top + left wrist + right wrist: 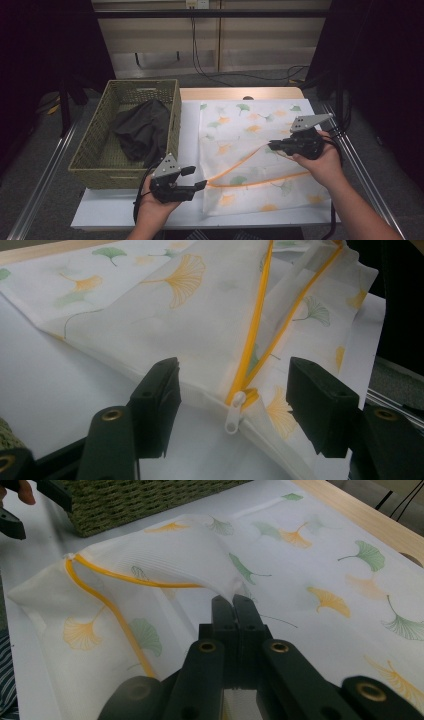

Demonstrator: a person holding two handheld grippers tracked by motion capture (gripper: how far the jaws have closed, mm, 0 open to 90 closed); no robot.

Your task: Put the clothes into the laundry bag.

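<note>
On tabletop: right claw (274, 145) clamps mesh laundry bag (250, 130) edge; left claw (199, 177) open astride zipper pull (234, 411). Keep fabric taut, pinch pull squarely.

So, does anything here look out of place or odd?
Nothing looks damaged or spilled. The white mesh laundry bag with ginkgo leaf print has its yellow zipper open, one edge lifted by the right gripper. A dark garment lies crumpled in the green woven basket.

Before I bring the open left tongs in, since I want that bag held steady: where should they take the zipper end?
Grip the white zipper pull and the seam just behind it, coming in level from the bag's near corner. The pull hangs loose between the open left tongs, and the yellow zipper runs straight away from it. The right tongs already pinch the upper edge.
</note>
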